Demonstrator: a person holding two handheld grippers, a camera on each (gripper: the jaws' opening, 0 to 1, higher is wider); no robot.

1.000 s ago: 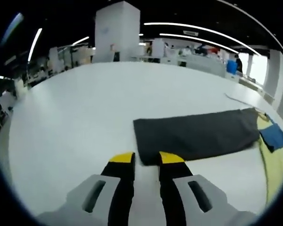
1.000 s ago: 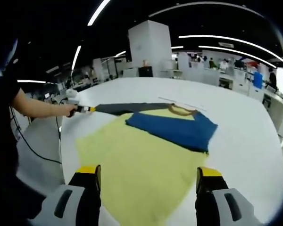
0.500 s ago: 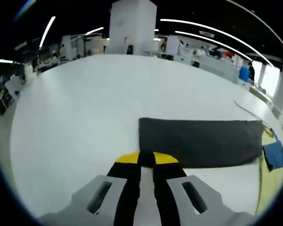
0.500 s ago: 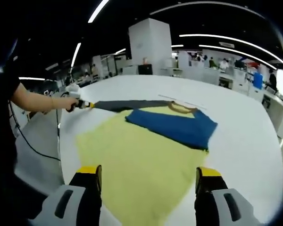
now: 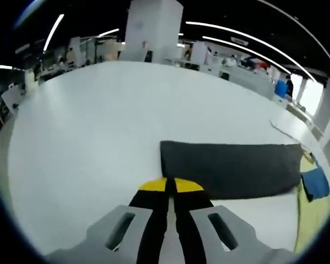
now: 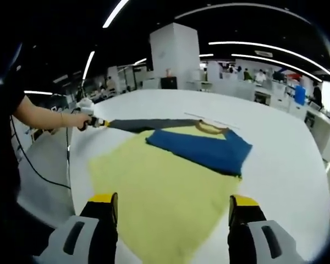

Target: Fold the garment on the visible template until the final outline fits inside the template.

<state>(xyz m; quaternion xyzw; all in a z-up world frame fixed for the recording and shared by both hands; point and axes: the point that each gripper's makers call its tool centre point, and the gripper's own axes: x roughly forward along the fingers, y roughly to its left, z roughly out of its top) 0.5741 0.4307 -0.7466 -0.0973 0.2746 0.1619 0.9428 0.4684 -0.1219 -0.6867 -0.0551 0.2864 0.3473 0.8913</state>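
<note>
Because its jaws are pressed together on the cuff of the dark grey sleeve [image 5: 231, 170], the left gripper [image 5: 166, 187] looks set to carry that sleeve over the body. From the cuff the sleeve runs long and straight across the white table [image 5: 88, 126] toward the yellow garment [image 6: 159, 192]. Nearer the person, the right gripper [image 6: 169, 206] hovers wide open and empty over the yellow hem; beyond it the blue sleeve [image 6: 201, 147] lies folded across the chest, collar pointing away.
</note>
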